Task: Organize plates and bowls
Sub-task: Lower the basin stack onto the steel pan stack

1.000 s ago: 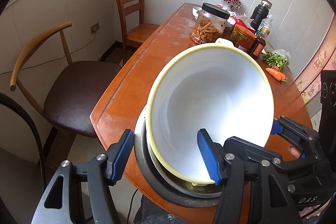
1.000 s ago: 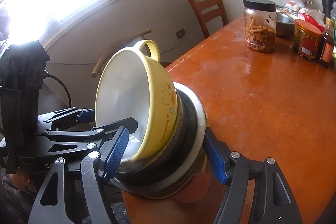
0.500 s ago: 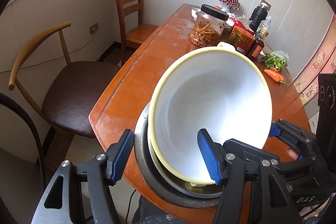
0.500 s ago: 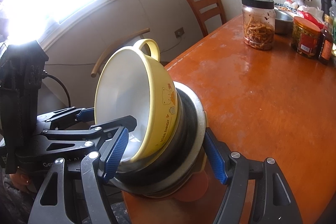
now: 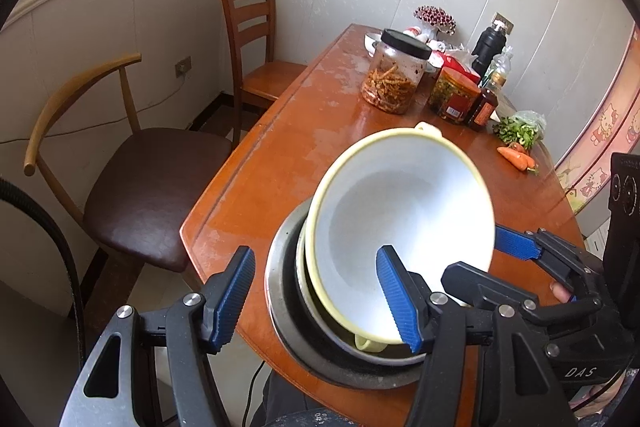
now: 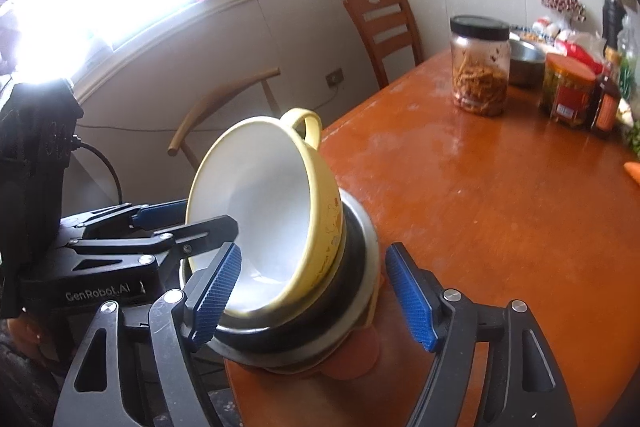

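The left fingers (image 5: 394, 301) straddle the near rim of the yellow bowl (image 5: 400, 227); whether they pinch it I cannot tell. The right fingers (image 6: 408, 301) straddle the steel bowl (image 6: 360, 287) and are opening, pads clear of it. The yellow bowl leans tilted inside the steel bowl at the worktop's (image 5: 304, 147) near edge. Nesting seems under way; next it likely needs seating flat. Both grippers angle downward.
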Demonstrator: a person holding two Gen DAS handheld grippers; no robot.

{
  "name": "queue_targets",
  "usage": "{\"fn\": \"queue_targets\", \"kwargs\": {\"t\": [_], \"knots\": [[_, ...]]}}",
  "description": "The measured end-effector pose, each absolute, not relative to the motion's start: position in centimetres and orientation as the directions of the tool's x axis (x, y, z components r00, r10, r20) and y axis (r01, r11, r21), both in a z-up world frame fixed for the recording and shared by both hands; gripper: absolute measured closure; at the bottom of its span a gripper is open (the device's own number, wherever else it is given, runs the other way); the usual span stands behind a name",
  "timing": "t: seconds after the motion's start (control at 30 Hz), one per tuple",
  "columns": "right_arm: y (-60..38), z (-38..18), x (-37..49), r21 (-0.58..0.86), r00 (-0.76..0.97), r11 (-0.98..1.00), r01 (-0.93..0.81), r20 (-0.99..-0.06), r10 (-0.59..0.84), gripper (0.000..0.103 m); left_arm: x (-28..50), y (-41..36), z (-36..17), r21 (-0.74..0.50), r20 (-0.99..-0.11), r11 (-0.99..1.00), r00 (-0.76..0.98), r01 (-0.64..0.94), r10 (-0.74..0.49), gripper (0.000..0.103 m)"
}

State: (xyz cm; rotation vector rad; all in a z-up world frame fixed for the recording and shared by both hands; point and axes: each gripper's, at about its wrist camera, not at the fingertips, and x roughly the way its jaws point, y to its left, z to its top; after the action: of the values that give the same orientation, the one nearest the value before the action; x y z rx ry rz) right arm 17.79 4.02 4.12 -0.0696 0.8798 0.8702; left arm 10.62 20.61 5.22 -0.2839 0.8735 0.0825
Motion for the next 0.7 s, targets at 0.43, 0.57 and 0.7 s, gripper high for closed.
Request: {"fn": "queue_targets", "kwargs": {"t": [0.43, 0.57, 0.7], "knots": [[2.7, 4.8, 13.5, 0.197, 0.334, 0.611, -0.767, -0.69, 0.642, 0.026, 5.9, 23.8, 5.9, -0.186, -0.751, 0.945, 0.659, -0.269, 0.04, 0.04], [2.6, 4.0, 11.9, 0.15, 0.346, 0.603, -0.784, -0.701, 0.624, 0.025, 6.0, 25.7, 4.1, -0.218, -0.769, 0.932, 0.64, -0.288, 0.017, 0.04], [2.2, 3.0, 11.4, 0.133, 0.356, 0.614, -0.778, -0.712, 0.606, 0.025, 7.2, 27.0, 2.6, -0.285, -0.779, 0.915, 0.626, -0.285, -0.048, 0.04]]}}
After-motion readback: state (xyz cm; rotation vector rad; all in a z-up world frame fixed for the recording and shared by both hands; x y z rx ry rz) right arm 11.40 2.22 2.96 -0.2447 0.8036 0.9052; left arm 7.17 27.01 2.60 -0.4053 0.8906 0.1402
